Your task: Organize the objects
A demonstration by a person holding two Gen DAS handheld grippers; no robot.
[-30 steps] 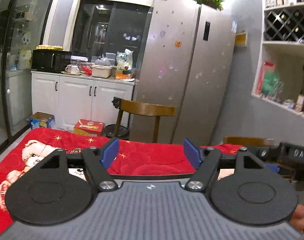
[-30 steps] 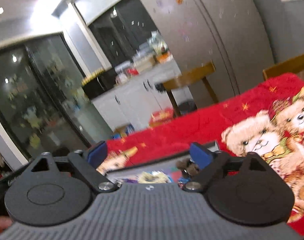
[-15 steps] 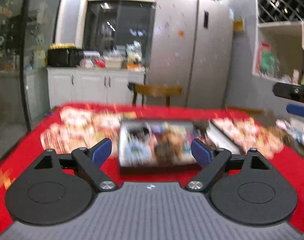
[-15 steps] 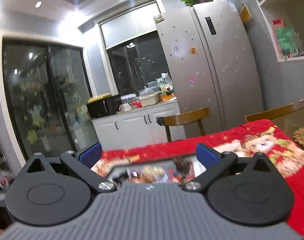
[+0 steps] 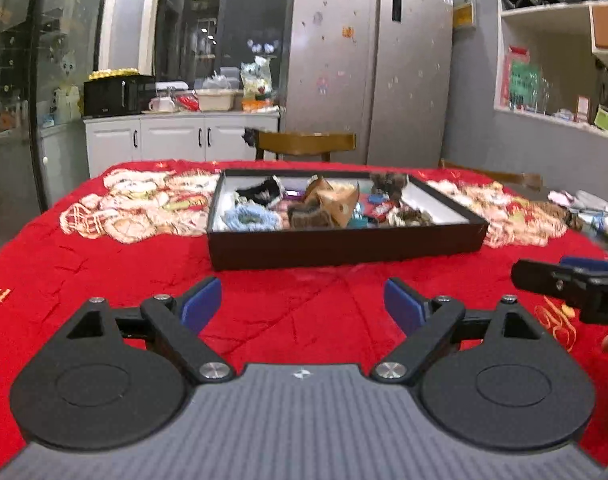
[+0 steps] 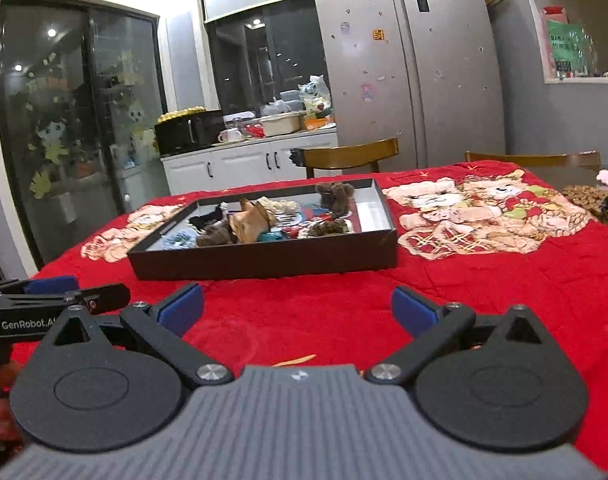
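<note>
A shallow black tray (image 5: 343, 246) with a white inside sits on the red cloth, mid-table, and shows in the right wrist view too as the tray (image 6: 264, 258). It holds several small items, among them a blue scrunchie (image 5: 250, 216), a tan piece (image 5: 335, 200) and a brown fuzzy piece (image 6: 335, 194). My left gripper (image 5: 302, 304) hovers low over the cloth in front of the tray, open and empty. My right gripper (image 6: 298, 308) is beside it to the right, also open and empty. Each gripper sees the other: the right gripper (image 5: 571, 280), the left gripper (image 6: 56, 292).
The red tablecloth (image 6: 483, 280) has bear prints on both sides of the tray. A woven mat (image 6: 583, 196) and small packets (image 5: 599, 220) lie at the table's right end. Wooden chairs (image 5: 304, 142) stand behind the table, with a fridge and white cabinets beyond.
Both grippers have come down and forward toward the table, so the tray now fills the middle of each view. The left jaws have spread a little wider.
</note>
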